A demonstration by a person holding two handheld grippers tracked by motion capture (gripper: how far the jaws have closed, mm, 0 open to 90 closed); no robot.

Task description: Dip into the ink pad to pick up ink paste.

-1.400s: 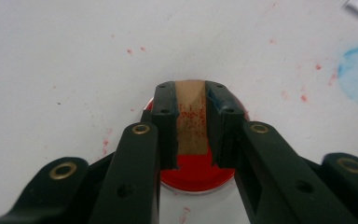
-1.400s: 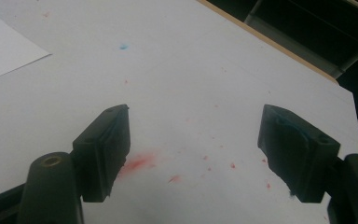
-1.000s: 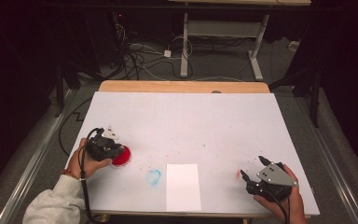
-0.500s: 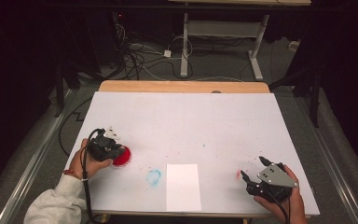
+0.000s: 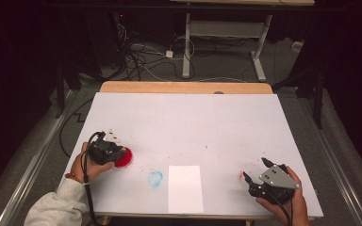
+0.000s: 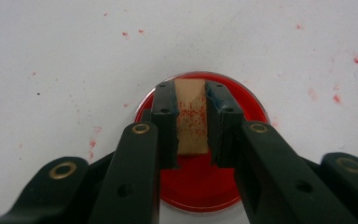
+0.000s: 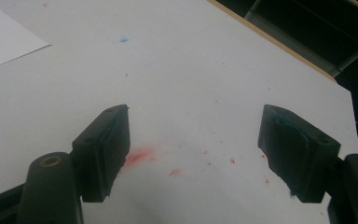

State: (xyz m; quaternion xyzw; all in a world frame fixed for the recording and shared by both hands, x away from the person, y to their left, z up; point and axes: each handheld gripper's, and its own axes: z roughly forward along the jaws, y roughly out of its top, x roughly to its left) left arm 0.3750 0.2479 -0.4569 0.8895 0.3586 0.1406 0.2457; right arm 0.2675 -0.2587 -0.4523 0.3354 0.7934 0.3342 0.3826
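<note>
Wooden block (image 6: 191, 116) sits clamped in left hand-held gripper (image 6: 191, 121) over red dish (image 6: 200, 182).

We cannot see the wooden block's (image 6: 191, 116) lower end, and the left gripper (image 6: 191, 122) covers the red dish's (image 6: 200, 186) middle.

1. High view: fixed above the near edge of the table (image 5: 184, 117); faces forward and down; far off, whole top plus floor behind.
2. Left gripper view: close, looking steeply down at the red dish (image 6: 200, 186) near the left edge; the high view shares it.
3. Right gripper view: low and close, facing the far edge; shares the white sheet (image 7: 4, 37) with the high view.
</note>
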